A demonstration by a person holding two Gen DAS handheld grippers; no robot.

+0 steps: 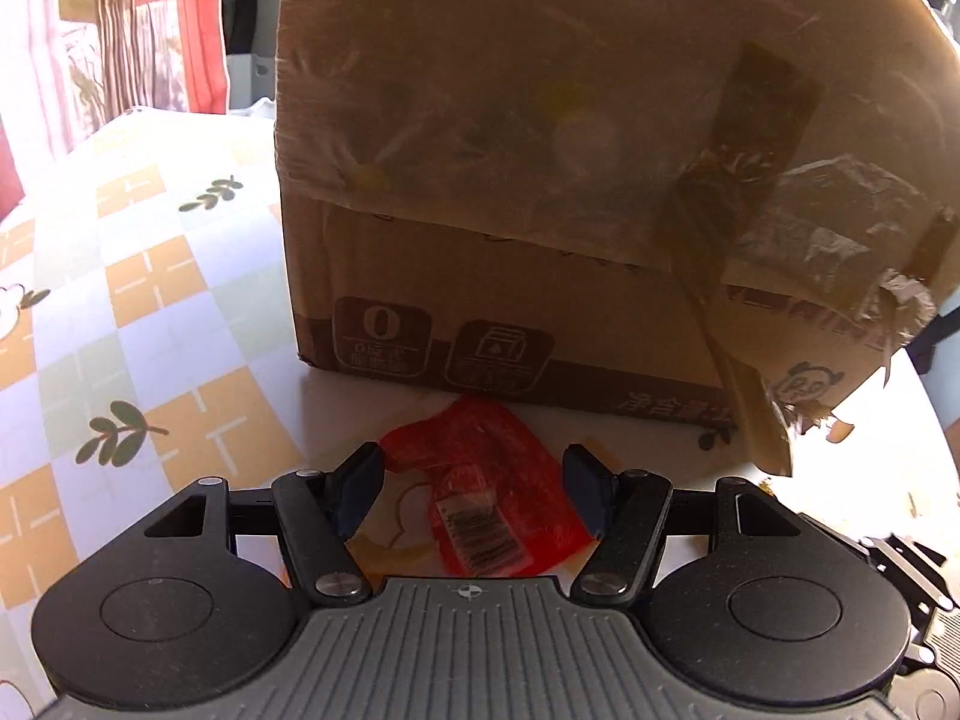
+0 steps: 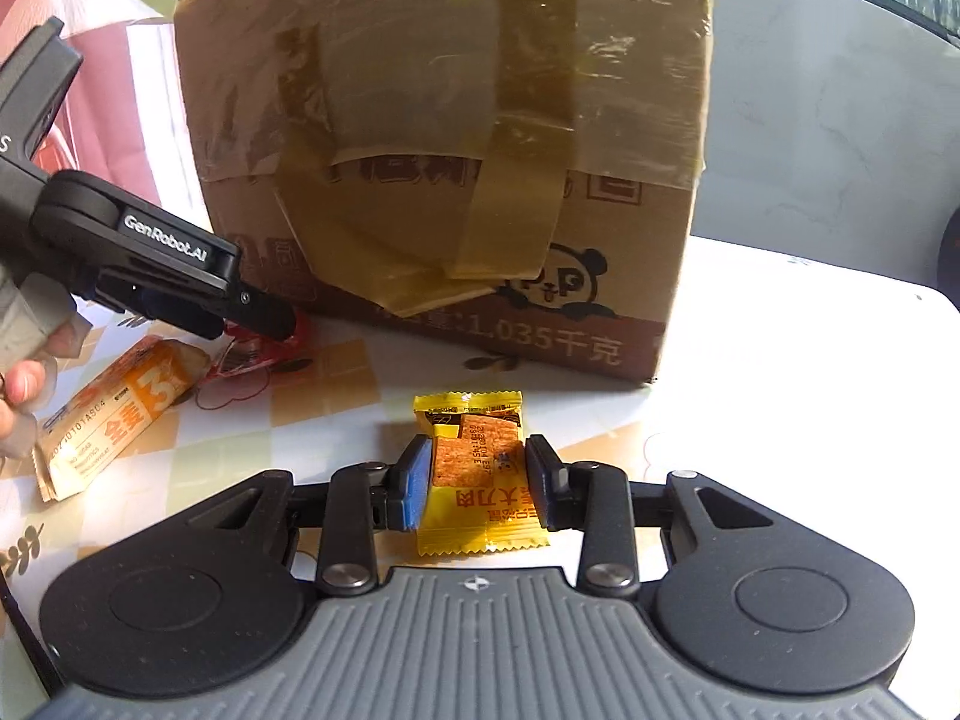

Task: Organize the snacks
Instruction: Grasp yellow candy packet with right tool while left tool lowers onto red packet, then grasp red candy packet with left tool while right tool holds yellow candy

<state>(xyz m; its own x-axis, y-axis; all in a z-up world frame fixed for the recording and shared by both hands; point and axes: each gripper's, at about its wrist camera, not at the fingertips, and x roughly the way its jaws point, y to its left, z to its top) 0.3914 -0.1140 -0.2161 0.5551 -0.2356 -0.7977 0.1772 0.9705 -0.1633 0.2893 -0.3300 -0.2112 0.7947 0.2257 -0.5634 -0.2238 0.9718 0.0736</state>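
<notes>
Right gripper is clamped on the yellow snack packet: both pads press its sides, packet lying flat on the counter just in front of the cardboard box. I can see a brown square biscuit through the packet's clear window.

Left gripper is partly open, jaws standing apart with the red snack packet between them. From my left wrist view the pads are not pressing it; there's a gap on each side. The red packet lies on the counter right at the foot of the box, barcode side up.

From the right wrist view I see the left gripper coming in from the left, angled down, tip over the red packet. A hand holds its handle at the frame edge.

An orange-and-white snack bar lies on the counter just left of the red packet, nothing gripping it.

The box is taped with brown strips, flaps hanging down its front, a panda printed low on its side. Counter has a checked cloth with orange squares and leaf prints.
</notes>
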